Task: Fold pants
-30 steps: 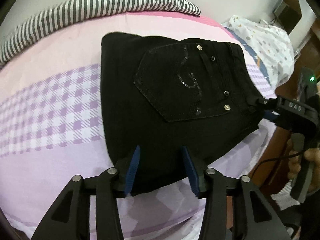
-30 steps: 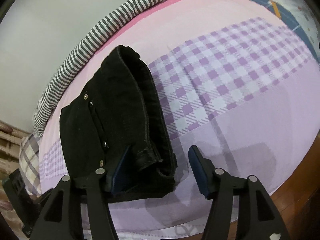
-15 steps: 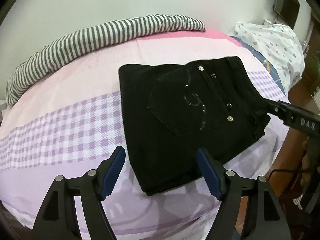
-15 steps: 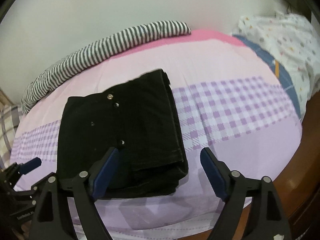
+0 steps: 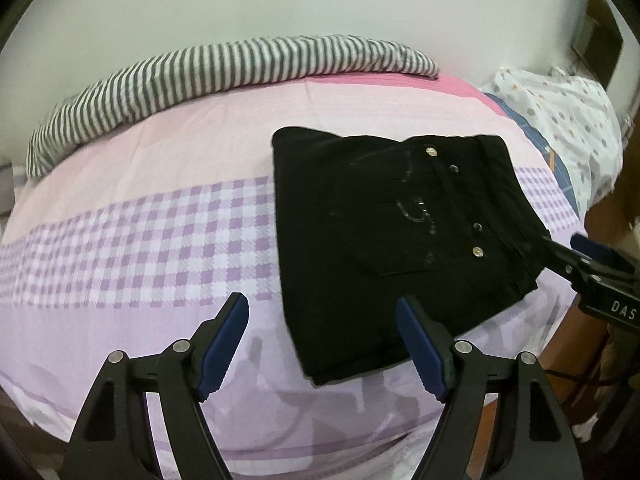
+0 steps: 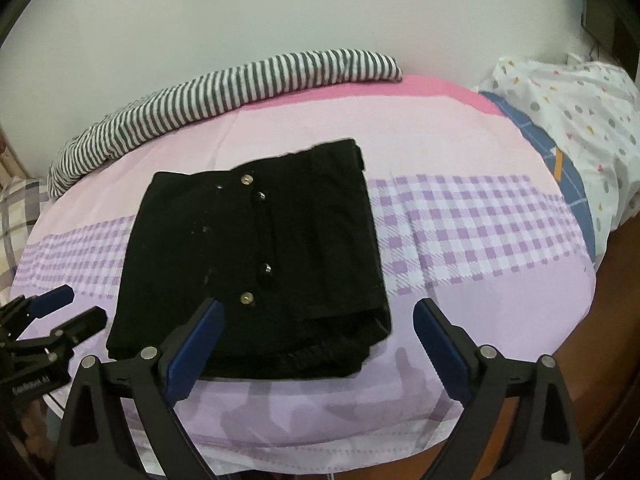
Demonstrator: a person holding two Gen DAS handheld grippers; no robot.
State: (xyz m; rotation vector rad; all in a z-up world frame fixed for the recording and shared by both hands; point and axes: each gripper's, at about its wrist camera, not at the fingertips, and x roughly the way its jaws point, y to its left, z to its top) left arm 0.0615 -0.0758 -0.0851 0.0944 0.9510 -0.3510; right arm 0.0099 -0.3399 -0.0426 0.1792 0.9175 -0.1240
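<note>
The black pants (image 5: 392, 240) lie folded into a compact rectangle on the pink and purple checked bed (image 5: 132, 240), back pocket and metal rivets facing up. They also show in the right wrist view (image 6: 256, 260). My left gripper (image 5: 322, 344) is open and empty, held back above the near left edge of the pants. My right gripper (image 6: 316, 340) is open and empty, just off the near right corner of the stack. Each gripper shows in the other's view: the right one (image 5: 592, 264) at the pants' right edge, the left one (image 6: 52, 316) at their left.
A grey and white striped blanket (image 5: 224, 76) runs along the wall at the back of the bed. A white dotted quilt (image 6: 572, 112) lies at the right end. The bed's wooden frame (image 6: 616, 320) borders the near right side.
Both grippers opened, let go of the folded pants and drew back toward the bed's near edge. The pants stay flat on the bed.
</note>
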